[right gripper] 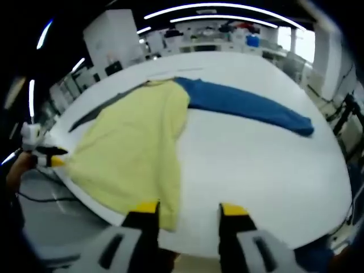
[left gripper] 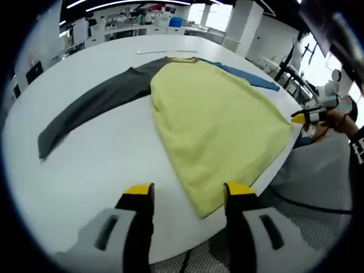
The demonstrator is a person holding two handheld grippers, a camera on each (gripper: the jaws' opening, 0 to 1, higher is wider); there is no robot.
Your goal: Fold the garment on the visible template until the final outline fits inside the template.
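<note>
Wide white table [left gripper: 102, 170] across both views, rounded edge curving along the bottom. Beyond it, toward the top of the frame, cluttered desks and shelving [right gripper: 227, 34], a blue bin [left gripper: 176, 21], white pillars [left gripper: 245, 23]. Bright windows [left gripper: 216, 14] upper right, long ceiling light strips [right gripper: 216, 10] arcing overhead, grey floor [left gripper: 318, 227] lower right.

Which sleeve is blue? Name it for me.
The blue sleeve lies spread flat on the white table, away from the yellow body. The other sleeve, on the opposite side, is dark grey.
</note>
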